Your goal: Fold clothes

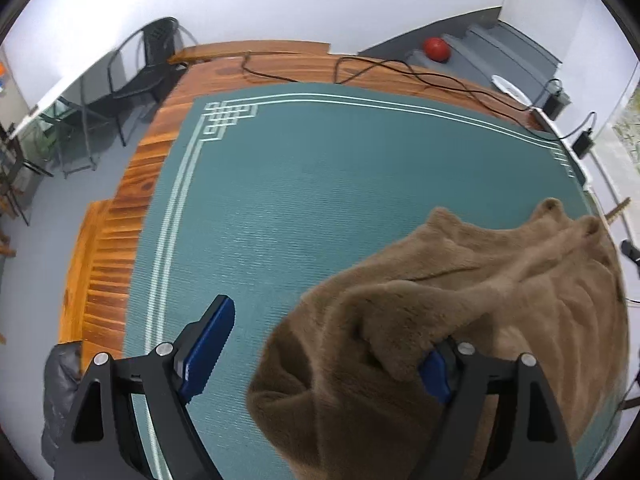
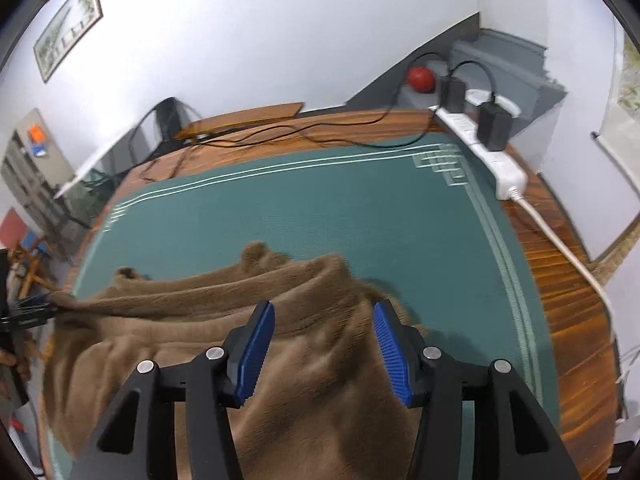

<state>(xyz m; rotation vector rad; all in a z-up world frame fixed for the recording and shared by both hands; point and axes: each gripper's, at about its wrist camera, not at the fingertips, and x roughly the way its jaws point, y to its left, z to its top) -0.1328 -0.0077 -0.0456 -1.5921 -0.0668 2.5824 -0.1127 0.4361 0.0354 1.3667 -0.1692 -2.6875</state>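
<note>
On the left side, the left hand-held gripper (image 1: 320,356) has its jaws spread wide. One blue pad (image 1: 208,350) hangs clear over the green mat (image 1: 280,184), while the other is mostly buried under a fold of the brown fleece garment (image 1: 460,300). The fabric is draped over that finger rather than pinched, since the opposite pad is well apart from it.

The garment itself lies in a rumpled heap on the mat, which covers most of the wooden surface (image 1: 116,240). It sits toward the near side, bunched up with thick ridges and a couple of rounded corners poking out at the far edge.

Moving right, the right hand-held gripper (image 2: 324,352) is spread too, both blue pads (image 2: 256,352) hovering just above the fleece with cloth showing through the gap, not clamped on anything. Further right there's a white power strip (image 2: 492,156) along the edge of the surface, well clear of the clothing.

Handling-wise, this thing looks plush, soft and floppy, light enough but bulky. It won't hold a crease on its own and will likely sag wherever it isn't supported. Fuzzy pile should give the ribbed pads decent bite, so slipping probably isn't the worry; grabbing too many layers at once is. Best bet seems to be pinching a single edge or corner on each side, like those far rounded corners, and spreading it flat before any fold.
</note>
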